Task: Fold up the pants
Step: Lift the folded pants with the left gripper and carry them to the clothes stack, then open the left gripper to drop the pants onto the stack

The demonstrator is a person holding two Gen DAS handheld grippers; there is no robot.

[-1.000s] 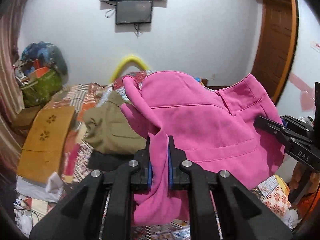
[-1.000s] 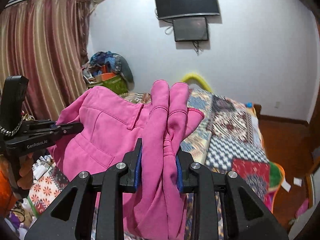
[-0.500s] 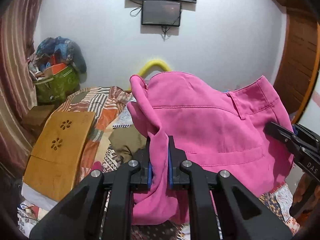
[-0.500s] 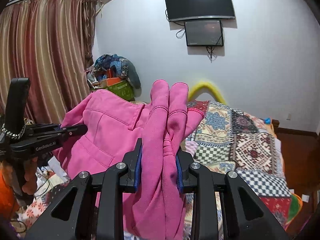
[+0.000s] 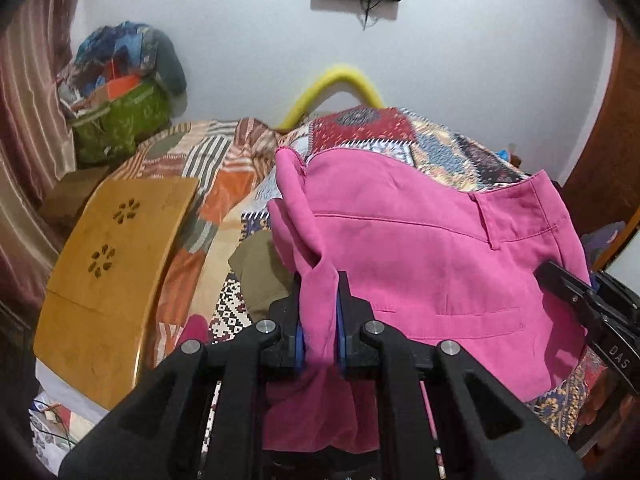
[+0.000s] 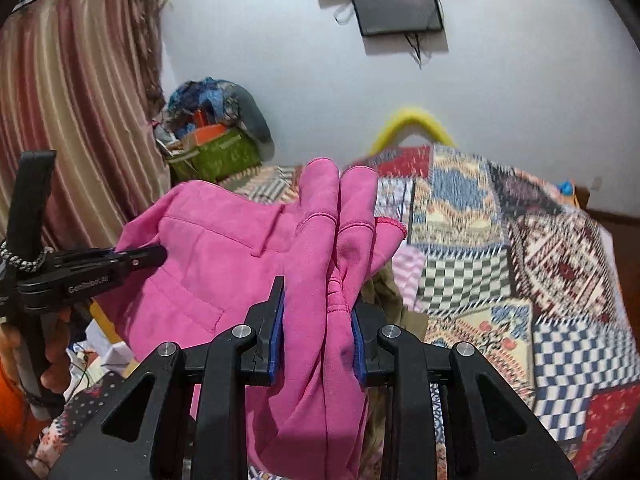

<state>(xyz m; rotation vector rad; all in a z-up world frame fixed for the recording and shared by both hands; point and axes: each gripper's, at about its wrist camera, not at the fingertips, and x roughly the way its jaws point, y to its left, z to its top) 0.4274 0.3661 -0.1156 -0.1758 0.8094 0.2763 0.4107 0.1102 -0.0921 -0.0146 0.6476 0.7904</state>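
My left gripper (image 5: 319, 312): jaws clamped on a bunched fold of the pink pants (image 5: 432, 264)
My right gripper (image 6: 318, 322): jaws clamped on thicker folds, possibly the legs
Pants: held above the patchwork quilt (image 6: 520, 248)

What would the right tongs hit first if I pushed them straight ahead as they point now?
The pink pants they already clamp: the bunched fabric stands up right in front of the right tongs. Past that, probably the patchwork quilt on the bed, though depth is hard to judge in this fisheye view.
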